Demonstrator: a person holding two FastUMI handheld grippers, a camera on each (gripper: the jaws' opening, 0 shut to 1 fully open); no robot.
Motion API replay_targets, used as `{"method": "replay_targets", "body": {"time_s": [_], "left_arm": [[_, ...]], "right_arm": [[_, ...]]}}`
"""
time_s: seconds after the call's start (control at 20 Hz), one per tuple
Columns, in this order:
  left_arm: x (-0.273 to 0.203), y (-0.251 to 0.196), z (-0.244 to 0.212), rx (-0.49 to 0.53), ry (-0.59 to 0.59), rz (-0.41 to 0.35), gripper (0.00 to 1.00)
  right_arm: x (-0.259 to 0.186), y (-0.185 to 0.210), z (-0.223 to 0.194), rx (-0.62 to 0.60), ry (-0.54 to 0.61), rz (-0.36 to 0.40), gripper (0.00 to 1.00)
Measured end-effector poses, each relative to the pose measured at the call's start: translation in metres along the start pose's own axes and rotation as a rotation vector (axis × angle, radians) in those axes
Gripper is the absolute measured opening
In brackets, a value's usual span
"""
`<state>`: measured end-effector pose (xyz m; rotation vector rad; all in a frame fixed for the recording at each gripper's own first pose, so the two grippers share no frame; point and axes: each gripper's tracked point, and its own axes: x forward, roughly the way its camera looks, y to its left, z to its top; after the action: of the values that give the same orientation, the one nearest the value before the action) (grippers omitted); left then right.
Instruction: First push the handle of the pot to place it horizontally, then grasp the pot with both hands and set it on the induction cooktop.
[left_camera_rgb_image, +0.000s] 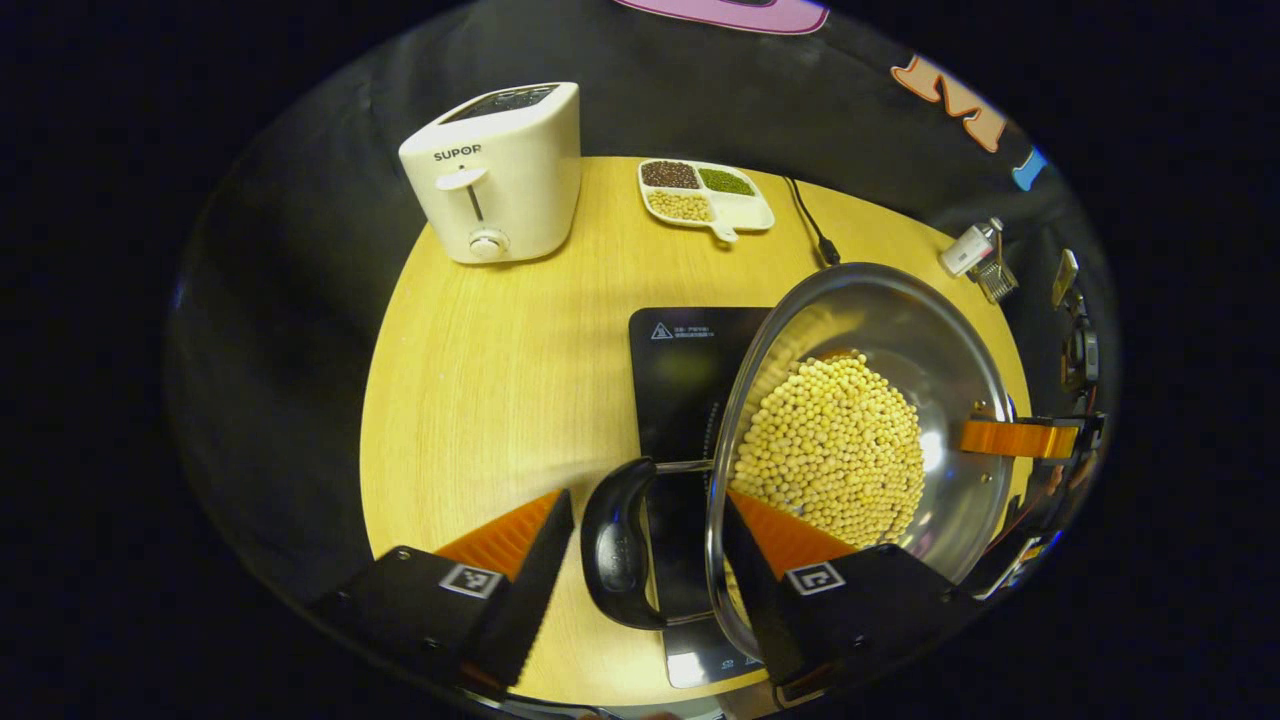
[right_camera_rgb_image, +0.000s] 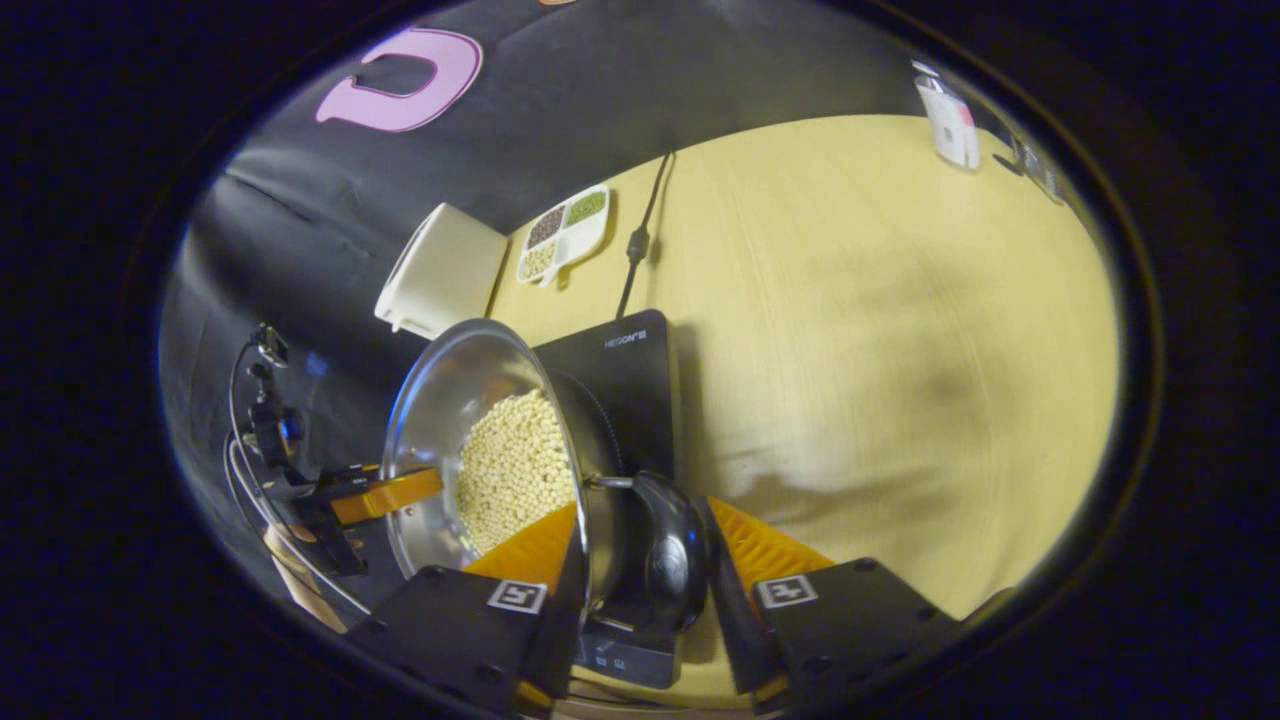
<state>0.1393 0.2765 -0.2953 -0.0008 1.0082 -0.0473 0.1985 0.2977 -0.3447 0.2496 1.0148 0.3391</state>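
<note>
My left gripper (left_camera_rgb_image: 640, 545) and right gripper (right_camera_rgb_image: 640, 560), both wide, straddle the bean-filled steel pot's (left_camera_rgb_image: 940, 340) handles above the black induction cooktop (left_camera_rgb_image: 685, 370).

- A round wooden table (left_camera_rgb_image: 480, 370) with a pale yellow top and fine grain stands in the booth.
- Black cloth (left_camera_rgb_image: 320, 200) hangs behind and around it as the wall, creased in soft folds.
- Light falls warm and even on the tabletop; in the right gripper view a blurred shadow lies across the bare wood (right_camera_rgb_image: 900, 330).
- Beyond the table's edge the surroundings are dark, and no floor can be made out.
</note>
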Motion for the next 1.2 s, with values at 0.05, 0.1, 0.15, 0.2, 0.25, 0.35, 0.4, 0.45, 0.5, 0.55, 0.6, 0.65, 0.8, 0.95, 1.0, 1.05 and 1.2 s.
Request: {"method": "replay_targets", "body": {"time_s": [0.05, 0.1, 0.15, 0.2, 0.25, 0.35, 0.4, 0.45, 0.5, 0.55, 0.6, 0.65, 0.8, 0.95, 1.0, 1.05, 1.2], "left_arm": [[-0.004, 0.000, 0.004, -0.005, -0.033, 0.007, 1.00], [-0.009, -0.002, 0.009, -0.003, -0.067, 0.011, 1.00], [-0.013, -0.003, 0.013, -0.003, -0.098, 0.013, 0.98], [-0.018, -0.004, 0.017, -0.002, -0.127, 0.019, 0.98], [-0.023, -0.005, 0.020, -0.001, -0.153, 0.024, 0.98], [-0.034, -0.007, 0.025, 0.002, -0.198, 0.036, 0.98], [-0.041, -0.008, 0.028, 0.008, -0.221, 0.041, 0.98], [-0.046, -0.007, 0.031, 0.011, -0.245, 0.052, 0.98], [-0.052, -0.007, 0.033, 0.014, -0.266, 0.063, 0.98], [-0.058, -0.007, 0.036, 0.017, -0.291, 0.075, 0.98], [-0.064, -0.007, 0.038, 0.020, -0.312, 0.088, 0.98], [-0.070, -0.008, 0.037, 0.021, -0.323, 0.097, 0.98], [-0.090, -0.020, 0.038, 0.018, -0.361, 0.105, 1.00], [-0.109, -0.039, 0.036, 0.023, -0.390, 0.126, 0.98], [-0.117, -0.048, 0.035, 0.018, -0.402, 0.131, 0.98], [-0.126, -0.059, 0.033, 0.012, -0.416, 0.136, 0.98], [-0.158, -0.097, 0.031, -0.012, -0.469, 0.166, 0.98]], "right_arm": [[-0.003, -0.002, 0.009, -0.013, -0.040, -0.014, 0.76], [-0.009, -0.002, 0.015, -0.025, -0.076, -0.021, 0.99], [-0.014, -0.001, 0.024, -0.035, -0.113, -0.024, 0.94], [-0.021, 0.000, 0.031, -0.047, -0.156, -0.026, 0.99], [-0.028, 0.000, 0.039, -0.062, -0.196, -0.031, 0.99], [-0.045, 0.000, 0.050, -0.092, -0.262, -0.049, 0.99], [-0.053, 0.001, 0.053, -0.105, -0.289, -0.059, 0.92], [-0.060, 0.001, 0.055, -0.119, -0.314, -0.071, 0.99], [-0.066, 0.001, 0.056, -0.135, -0.336, -0.082, 0.99], [-0.072, 0.001, 0.057, -0.150, -0.354, -0.092, 0.99], [-0.080, 0.002, 0.055, -0.164, -0.367, -0.097, 0.99], [-0.085, 0.003, 0.055, -0.176, -0.378, -0.103, 0.99], [-0.106, 0.004, 0.052, -0.189, -0.414, -0.108, 1.00], [-0.137, 0.009, 0.055, -0.183, -0.464, -0.073, 0.99], [-0.148, 0.007, 0.053, -0.178, -0.475, -0.061, 0.99], [-0.159, 0.007, 0.053, -0.174, -0.484, -0.040, 0.99], [-0.199, -0.008, 0.057, -0.218, -0.528, -0.024, 1.00]]}}
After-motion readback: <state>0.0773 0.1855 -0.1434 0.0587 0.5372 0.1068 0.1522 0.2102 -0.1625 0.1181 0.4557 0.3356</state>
